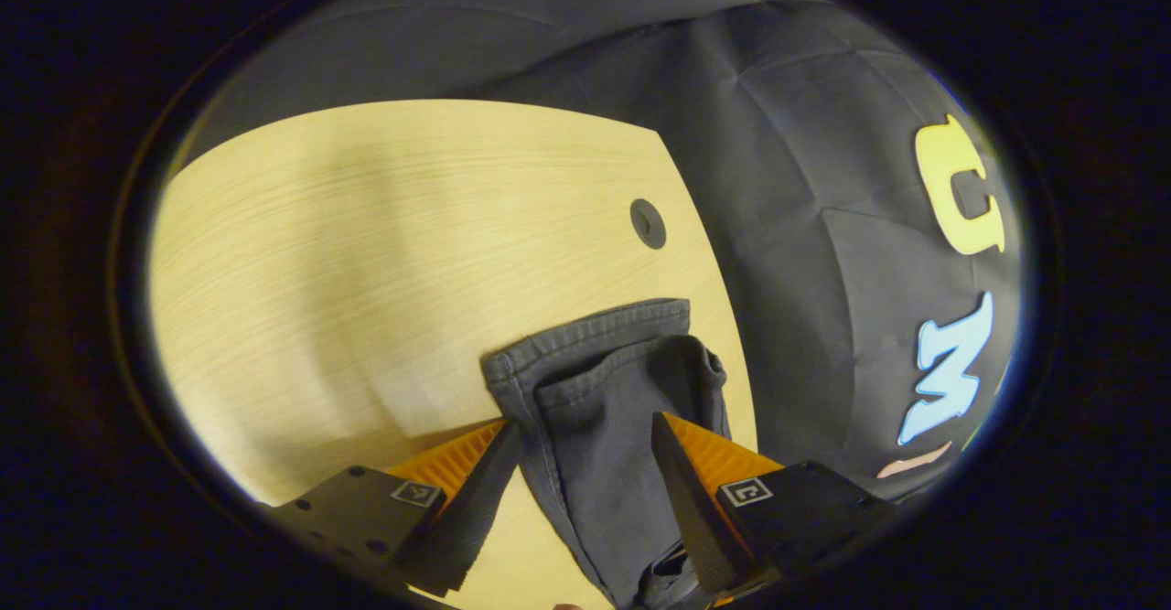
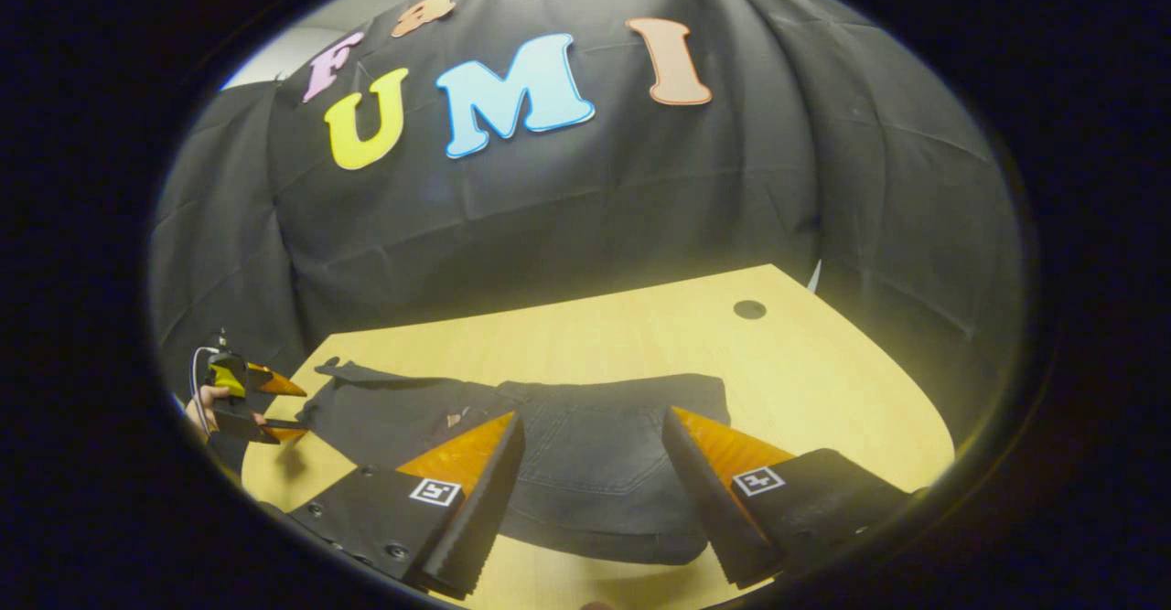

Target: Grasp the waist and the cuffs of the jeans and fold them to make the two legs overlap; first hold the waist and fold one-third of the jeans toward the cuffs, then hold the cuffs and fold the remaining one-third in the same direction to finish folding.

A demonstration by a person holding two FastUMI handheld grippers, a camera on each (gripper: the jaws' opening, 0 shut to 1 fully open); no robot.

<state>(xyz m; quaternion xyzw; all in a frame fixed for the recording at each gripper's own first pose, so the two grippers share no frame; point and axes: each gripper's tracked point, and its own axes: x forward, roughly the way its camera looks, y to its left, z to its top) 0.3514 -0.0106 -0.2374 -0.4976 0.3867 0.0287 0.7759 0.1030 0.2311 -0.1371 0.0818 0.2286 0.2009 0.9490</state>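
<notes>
Dark grey jeans (image 2: 585, 473) lie flat across the wooden table (image 2: 823, 381), the waist and a back pocket nearest in the right gripper view and the legs running off to the left. My right gripper (image 2: 593, 416) hovers open just over the waist, fingers wide apart. In the left gripper view the hemmed cuffs (image 1: 595, 363) lie stacked on the table (image 1: 366, 253). My left gripper (image 1: 584, 422) is open, one finger on each side of the cuffs. That same gripper (image 2: 261, 404) appears far left in the right gripper view, held by a hand at the leg ends.
A round dark cable hole (image 1: 648, 223) sits in the tabletop beyond the cuffs, and the hole (image 2: 749, 309) lies behind the waist near the far right corner. Black cloth walls surround the table. Bare wood stretches left of the cuffs and behind the jeans.
</notes>
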